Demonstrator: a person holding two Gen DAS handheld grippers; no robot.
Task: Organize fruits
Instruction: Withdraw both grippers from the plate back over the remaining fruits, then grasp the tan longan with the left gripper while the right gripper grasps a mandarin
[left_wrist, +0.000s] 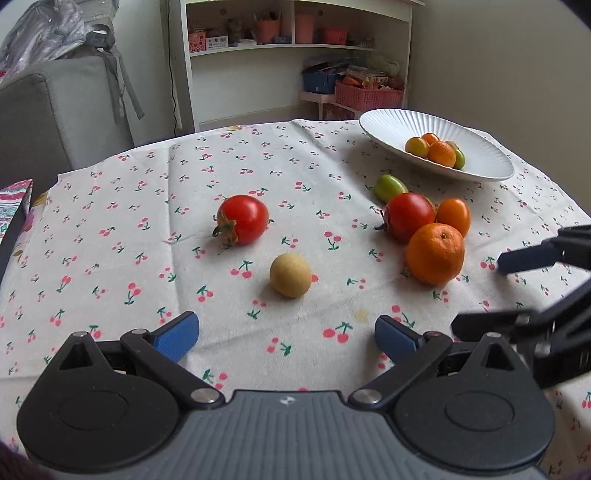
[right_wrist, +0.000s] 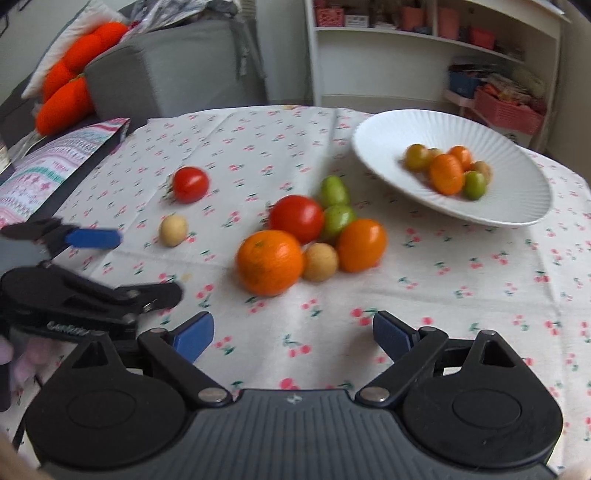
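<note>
Loose fruit lies on the cherry-print cloth. In the left wrist view a small tan fruit (left_wrist: 290, 275) sits just ahead of my open left gripper (left_wrist: 286, 338), with a red tomato (left_wrist: 243, 219) behind it. To the right a big orange (left_wrist: 436, 253) leans on a second tomato (left_wrist: 410, 216), a small orange fruit (left_wrist: 453, 216) and a green one (left_wrist: 389, 186). My right gripper (right_wrist: 293, 338) is open and empty, a short way in front of that orange (right_wrist: 269, 262). A white ribbed plate (right_wrist: 509, 199) holds several small fruits.
The right gripper's fingers (left_wrist: 524, 256) show at the right edge of the left wrist view. A grey sofa (right_wrist: 173, 62), a striped cushion (right_wrist: 48, 166) and a white shelf unit (left_wrist: 295, 55) stand beyond the table's far edge.
</note>
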